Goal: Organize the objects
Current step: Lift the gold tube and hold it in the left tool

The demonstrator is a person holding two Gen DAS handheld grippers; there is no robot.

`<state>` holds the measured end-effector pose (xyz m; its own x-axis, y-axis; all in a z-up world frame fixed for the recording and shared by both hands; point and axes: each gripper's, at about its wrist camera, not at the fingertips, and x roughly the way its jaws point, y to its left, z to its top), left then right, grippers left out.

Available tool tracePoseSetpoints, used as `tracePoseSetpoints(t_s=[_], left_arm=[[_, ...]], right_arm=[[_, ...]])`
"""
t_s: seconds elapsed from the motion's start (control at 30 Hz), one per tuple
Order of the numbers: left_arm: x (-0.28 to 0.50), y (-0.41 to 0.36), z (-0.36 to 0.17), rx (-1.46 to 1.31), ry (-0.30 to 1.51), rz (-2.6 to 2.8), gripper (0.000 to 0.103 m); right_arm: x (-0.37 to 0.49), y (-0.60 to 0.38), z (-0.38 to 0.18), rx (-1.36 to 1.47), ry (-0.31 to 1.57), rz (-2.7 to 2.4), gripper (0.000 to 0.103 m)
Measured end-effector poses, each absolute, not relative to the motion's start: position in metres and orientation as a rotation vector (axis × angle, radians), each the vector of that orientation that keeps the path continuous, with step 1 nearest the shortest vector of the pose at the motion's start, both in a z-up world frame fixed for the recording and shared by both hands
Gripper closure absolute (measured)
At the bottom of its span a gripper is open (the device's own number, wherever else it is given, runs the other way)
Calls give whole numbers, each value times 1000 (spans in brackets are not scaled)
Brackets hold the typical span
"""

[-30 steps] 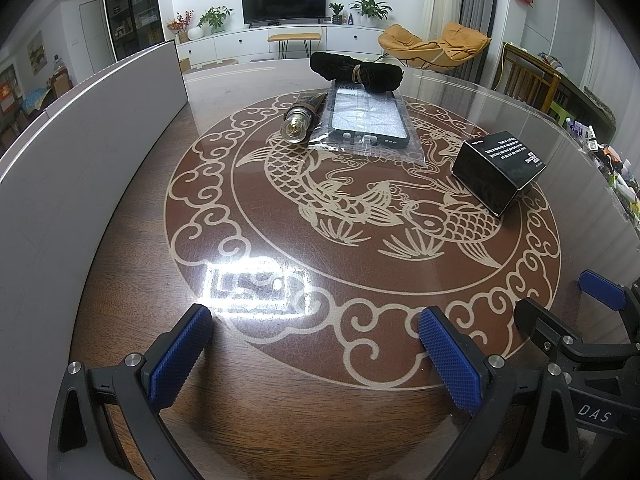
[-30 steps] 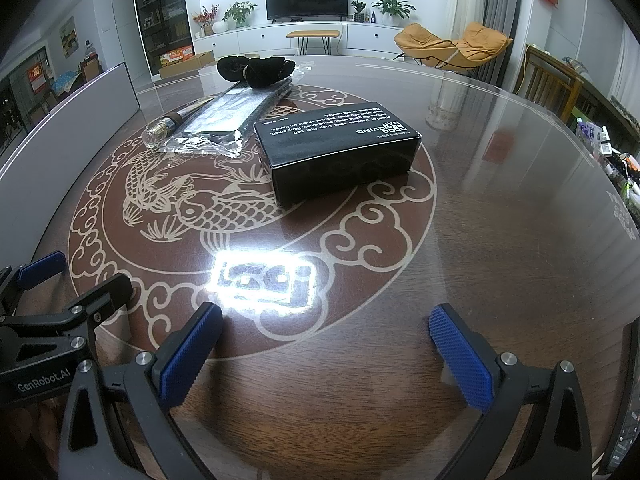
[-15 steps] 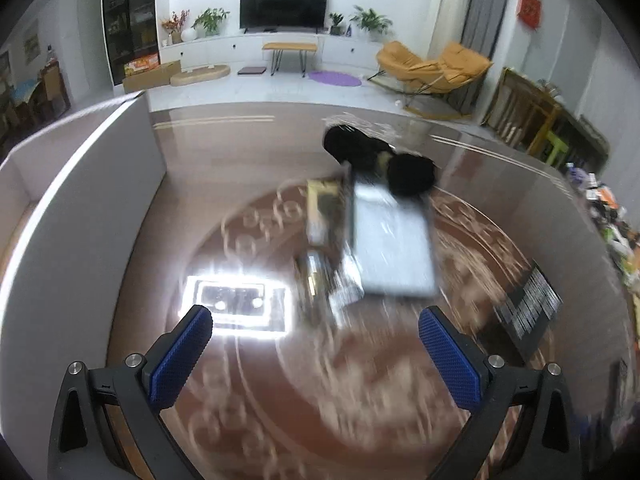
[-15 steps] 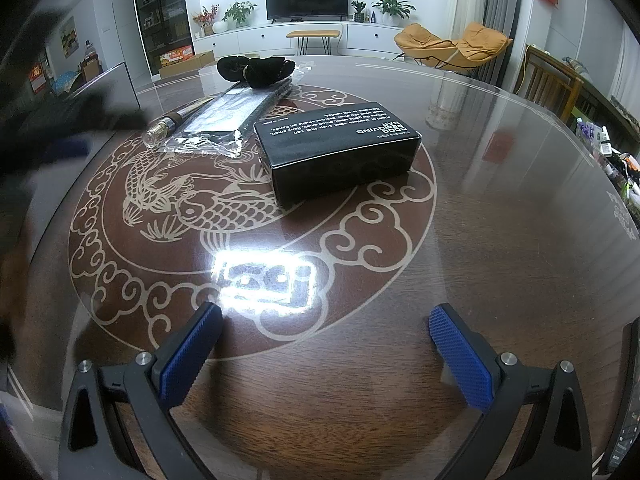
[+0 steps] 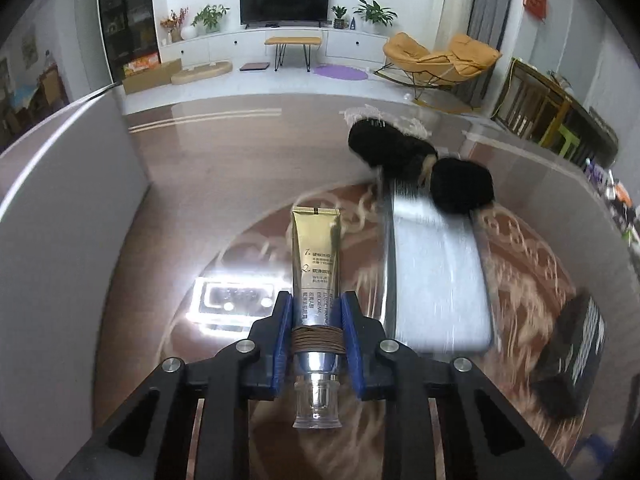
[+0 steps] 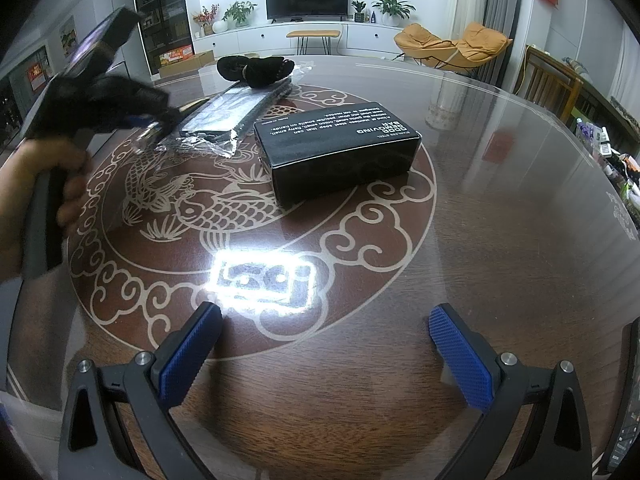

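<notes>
Gold tube: clamped in left gripper, lifted over table. Right of it, bagged flat case; far, black furry item; right, black box. Right gripper: fingers apart, near edge.

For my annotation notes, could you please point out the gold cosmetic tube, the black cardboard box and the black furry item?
gold cosmetic tube (image 5: pixel 316 264): left wrist view, printed body.
black cardboard box (image 6: pixel 336 134): right wrist view, lettered top face.
black furry item (image 5: pixel 390 148): left wrist view, left lobe.

tube left of packet | box right | fur item behind
</notes>
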<state>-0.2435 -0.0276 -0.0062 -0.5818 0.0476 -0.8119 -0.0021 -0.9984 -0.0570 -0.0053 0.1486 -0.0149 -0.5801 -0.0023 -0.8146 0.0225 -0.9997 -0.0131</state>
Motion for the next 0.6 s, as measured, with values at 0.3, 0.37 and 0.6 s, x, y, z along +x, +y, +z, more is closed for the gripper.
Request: tracePoseSetpoints(t_s=[0.3, 0.37, 0.6], left_arm=[[-83, -22, -13, -1414, 10, 2782, 65], [-65, -22, -16, -1411, 21, 2783, 20], [-66, -19, -22, -1436, 26, 2756, 0]], right_arm=[[-5, 149, -15, 1433, 34, -2780, 0], [-5, 149, -15, 1434, 34, -2779, 0], [-5, 149, -15, 1433, 34, -2779, 0]])
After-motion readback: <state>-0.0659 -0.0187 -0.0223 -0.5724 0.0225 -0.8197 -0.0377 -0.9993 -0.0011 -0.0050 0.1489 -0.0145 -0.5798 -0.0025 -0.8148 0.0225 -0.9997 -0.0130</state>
